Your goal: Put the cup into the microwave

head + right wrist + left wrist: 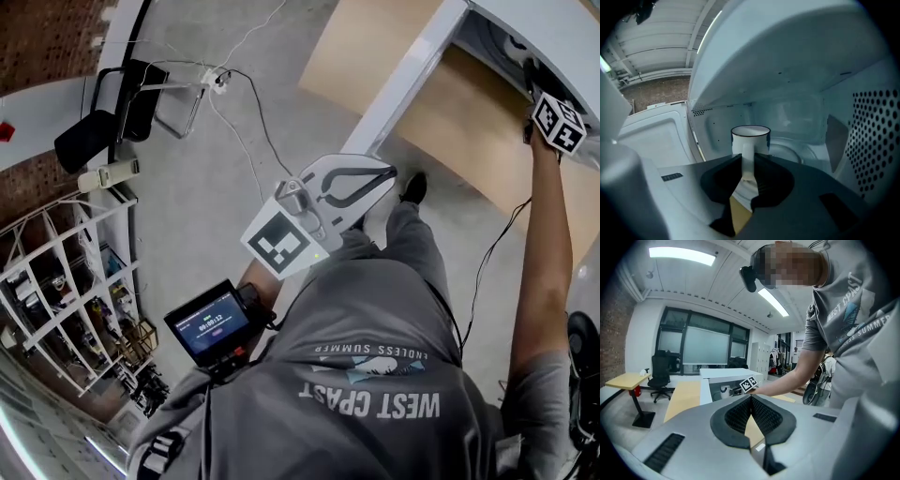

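A white cup with a dark rim hangs inside the white microwave, over its glass turntable. My right gripper is shut on the cup's handle, which stands upright between the jaws. In the head view the right gripper's marker cube sits at the microwave's mouth, and the jaws and cup are hidden there. My left gripper is shut with nothing in it, held near the person's waist, well away from the microwave.
The microwave's door stands open at the left of the cavity. A perforated wall is close on the right. The microwave rests on a wooden table with a white frame. A small screen hangs at the person's waist.
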{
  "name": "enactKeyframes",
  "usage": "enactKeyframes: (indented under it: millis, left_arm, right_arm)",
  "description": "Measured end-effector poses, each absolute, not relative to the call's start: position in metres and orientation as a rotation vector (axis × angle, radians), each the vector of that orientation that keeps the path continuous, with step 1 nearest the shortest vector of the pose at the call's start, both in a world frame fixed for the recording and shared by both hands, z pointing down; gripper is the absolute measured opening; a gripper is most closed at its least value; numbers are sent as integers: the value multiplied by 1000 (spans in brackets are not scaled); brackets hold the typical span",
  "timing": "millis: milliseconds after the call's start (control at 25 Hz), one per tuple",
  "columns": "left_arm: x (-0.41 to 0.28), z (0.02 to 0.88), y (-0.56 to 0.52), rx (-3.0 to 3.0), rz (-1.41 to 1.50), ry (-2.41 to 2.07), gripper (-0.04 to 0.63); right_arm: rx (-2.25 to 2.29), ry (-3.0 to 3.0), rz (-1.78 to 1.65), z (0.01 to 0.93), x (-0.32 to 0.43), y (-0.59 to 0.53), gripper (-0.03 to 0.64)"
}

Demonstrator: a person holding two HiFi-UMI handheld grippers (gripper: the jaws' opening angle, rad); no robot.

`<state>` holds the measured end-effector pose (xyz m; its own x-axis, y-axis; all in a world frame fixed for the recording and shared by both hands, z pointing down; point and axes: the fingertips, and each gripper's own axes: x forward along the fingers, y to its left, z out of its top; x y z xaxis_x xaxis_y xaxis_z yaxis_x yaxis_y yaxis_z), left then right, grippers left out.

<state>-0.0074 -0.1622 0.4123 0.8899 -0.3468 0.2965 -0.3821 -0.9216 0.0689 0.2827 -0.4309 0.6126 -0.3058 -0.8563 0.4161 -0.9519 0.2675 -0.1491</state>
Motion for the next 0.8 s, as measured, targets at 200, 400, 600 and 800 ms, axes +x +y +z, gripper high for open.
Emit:
enactKeyframes:
  millis: [200, 400, 600, 800]
  left_arm:
    - [-9, 416, -156, 2917, 456, -549, 20]
    - [-4, 404, -149, 2916, 439, -523, 20]
    - [-26, 407, -165, 2919, 385, -483, 20]
    - [-46, 408, -153, 2854, 383, -527, 20]
  right_arm:
    - [1713, -2287, 517, 621, 285, -437, 67]
    - [1783, -2294, 424, 604, 294, -440, 69]
    - [1784, -2248, 271, 604, 277, -457, 69]
    - [1761, -2241, 251, 603, 257, -449, 69]
